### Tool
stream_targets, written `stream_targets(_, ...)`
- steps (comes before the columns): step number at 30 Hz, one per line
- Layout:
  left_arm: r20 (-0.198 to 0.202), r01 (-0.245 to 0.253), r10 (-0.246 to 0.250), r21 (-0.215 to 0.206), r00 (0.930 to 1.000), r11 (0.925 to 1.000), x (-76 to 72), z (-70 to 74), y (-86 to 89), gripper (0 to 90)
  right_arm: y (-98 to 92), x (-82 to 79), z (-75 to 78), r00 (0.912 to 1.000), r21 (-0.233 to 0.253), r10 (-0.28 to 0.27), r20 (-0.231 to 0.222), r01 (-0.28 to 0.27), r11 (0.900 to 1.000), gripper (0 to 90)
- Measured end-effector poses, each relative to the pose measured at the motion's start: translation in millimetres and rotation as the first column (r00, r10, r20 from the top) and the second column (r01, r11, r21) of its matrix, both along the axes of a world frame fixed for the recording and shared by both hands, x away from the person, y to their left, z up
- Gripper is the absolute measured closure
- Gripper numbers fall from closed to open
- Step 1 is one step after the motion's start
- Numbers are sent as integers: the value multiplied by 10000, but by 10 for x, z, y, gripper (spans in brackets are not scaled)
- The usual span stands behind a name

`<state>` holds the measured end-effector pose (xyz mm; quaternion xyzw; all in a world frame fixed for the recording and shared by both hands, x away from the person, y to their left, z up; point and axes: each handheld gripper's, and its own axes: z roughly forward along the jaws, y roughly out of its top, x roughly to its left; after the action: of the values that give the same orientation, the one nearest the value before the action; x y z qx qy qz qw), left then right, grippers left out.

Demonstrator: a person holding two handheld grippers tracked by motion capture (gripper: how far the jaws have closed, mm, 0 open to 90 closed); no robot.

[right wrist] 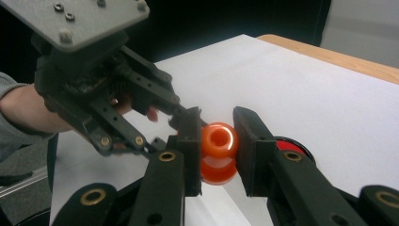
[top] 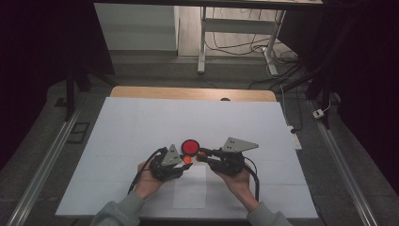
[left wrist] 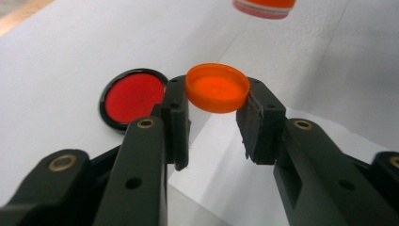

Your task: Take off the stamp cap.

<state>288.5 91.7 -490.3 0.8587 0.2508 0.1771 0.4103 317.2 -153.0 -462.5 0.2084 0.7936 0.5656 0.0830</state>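
My left gripper (left wrist: 214,101) is shut on a shallow orange cap (left wrist: 217,87), which lies open side up between the jaw tips. My right gripper (right wrist: 219,136) is shut on a small orange bottle (right wrist: 219,151), whose open mouth faces the camera. In the high view the left gripper (top: 187,161) and right gripper (top: 201,155) nearly meet, tips pointing at each other just above the table. The cap (top: 187,160) and the bottle (top: 199,155) are a short gap apart. A red disc with a black rim (top: 190,147) lies flat just beyond them.
A large white sheet (top: 141,127) covers the wooden table (top: 188,92). A smaller white paper (top: 190,188) lies under the hands near the front edge. Metal rails (top: 42,165) run along both sides. A desk frame and cables (top: 235,44) stand beyond the table.
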Motion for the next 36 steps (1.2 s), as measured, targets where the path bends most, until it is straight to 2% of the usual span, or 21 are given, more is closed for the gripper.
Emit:
stream_targets(5, 32, -191, 192, -305, 9998, 9994, -7, 23, 102, 653, -18, 13, 2, 10000, 17, -70, -20, 70, 10000, 724)
stream_targets(15, 99, -490, 497, -650, 9987, 9967, -42, 72, 340, 651, -47, 31, 5, 9998, 42, -169, -60, 170, 9998, 724)
stream_targets(26, 80, -821, 831, -881, 9965, 9927, -89, 88, 528, 650, -70, 49, 2, 9997, 28, -250, -63, 250, 9997, 723)
stream_targets(36, -23, -1270, 1274, -984, 9918, 9870, -249, 55, 838, 650, -128, 69, 25, 9988, 84, -481, -5, 481, 9988, 723)
